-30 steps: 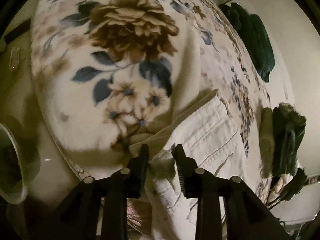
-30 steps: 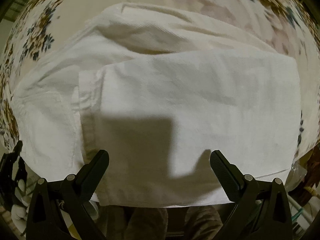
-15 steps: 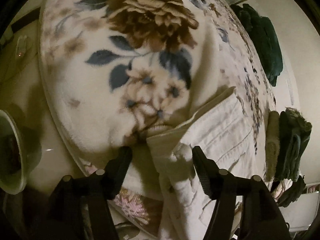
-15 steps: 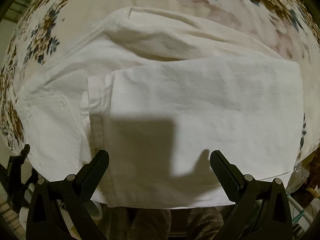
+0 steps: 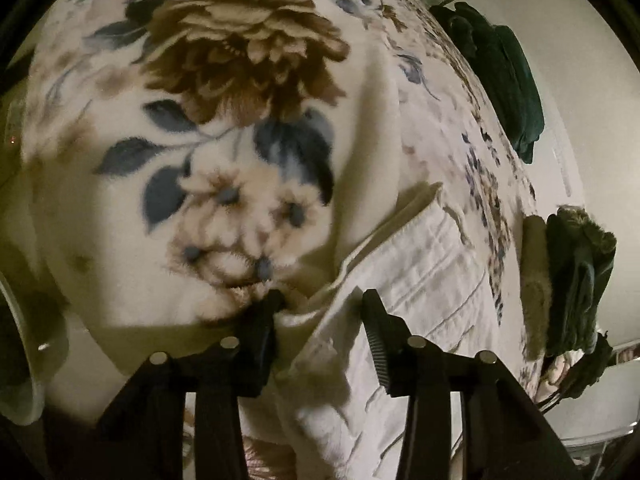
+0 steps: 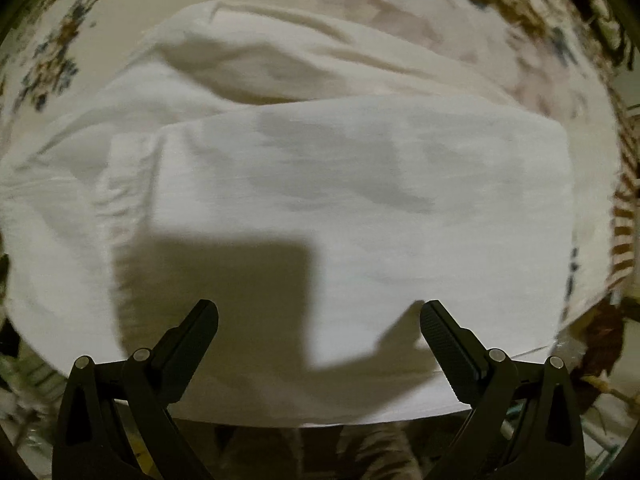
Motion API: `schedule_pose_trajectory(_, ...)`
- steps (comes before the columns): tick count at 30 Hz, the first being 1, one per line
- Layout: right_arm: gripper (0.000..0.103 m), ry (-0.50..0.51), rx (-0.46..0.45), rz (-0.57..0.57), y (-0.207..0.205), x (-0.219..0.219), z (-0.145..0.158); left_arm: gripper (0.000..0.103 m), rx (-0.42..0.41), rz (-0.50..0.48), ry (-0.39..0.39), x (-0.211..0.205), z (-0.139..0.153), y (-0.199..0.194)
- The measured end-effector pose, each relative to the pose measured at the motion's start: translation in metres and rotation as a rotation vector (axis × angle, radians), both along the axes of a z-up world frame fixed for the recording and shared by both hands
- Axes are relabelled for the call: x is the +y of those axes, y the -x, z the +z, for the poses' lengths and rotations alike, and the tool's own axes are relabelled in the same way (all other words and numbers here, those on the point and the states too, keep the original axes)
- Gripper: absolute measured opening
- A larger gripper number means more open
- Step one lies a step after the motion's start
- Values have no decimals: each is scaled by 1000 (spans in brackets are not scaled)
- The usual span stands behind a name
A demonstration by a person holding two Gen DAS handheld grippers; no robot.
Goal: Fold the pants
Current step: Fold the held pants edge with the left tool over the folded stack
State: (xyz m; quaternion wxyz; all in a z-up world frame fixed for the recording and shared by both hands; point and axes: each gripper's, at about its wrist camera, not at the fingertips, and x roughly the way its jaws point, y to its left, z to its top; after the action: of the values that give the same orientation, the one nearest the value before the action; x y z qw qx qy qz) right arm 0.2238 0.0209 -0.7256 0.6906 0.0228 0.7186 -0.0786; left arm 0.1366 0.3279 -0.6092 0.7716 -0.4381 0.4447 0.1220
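Observation:
White pants (image 6: 340,200) lie folded on a floral blanket (image 5: 224,128), one layer doubled over the other. In the left wrist view the waistband end with a pocket seam (image 5: 420,280) lies at the blanket's near edge. My left gripper (image 5: 320,308) is open, its jaws on either side of the waistband corner, and it holds nothing. My right gripper (image 6: 318,320) is wide open and empty, just above the near edge of the top fold, casting a shadow on it.
Dark green folded clothes (image 5: 504,76) lie at the bed's far right. More green and tan garments (image 5: 572,280) are piled at the right edge. A pale round rim (image 5: 16,360) shows at the lower left beside the bed.
My left gripper let go of the pants' waistband corner and opened, then narrowed a little around it. My right gripper stayed open and moved closer over the fold.

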Motion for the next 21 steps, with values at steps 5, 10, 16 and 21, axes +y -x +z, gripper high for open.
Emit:
schedule_pose_trajectory(5, 103, 17, 7, -41, 1, -12, -3, 24, -5, -7, -61, -8, 15, 2)
schedule_pose_trajectory(10, 103, 6, 5, -56, -5, -31, 1, 28, 3, 26, -13, -4, 7, 8)
schedule_pose_trajectory(16, 103, 6, -8, -83, -7, -50, 9, 16, -11, -2, -127, -19, 32, 5)
schedule_pose_trajectory(21, 103, 2, -20, -99, -5, -71, 13, 14, -93, -31, -215, -50, 83, 14)
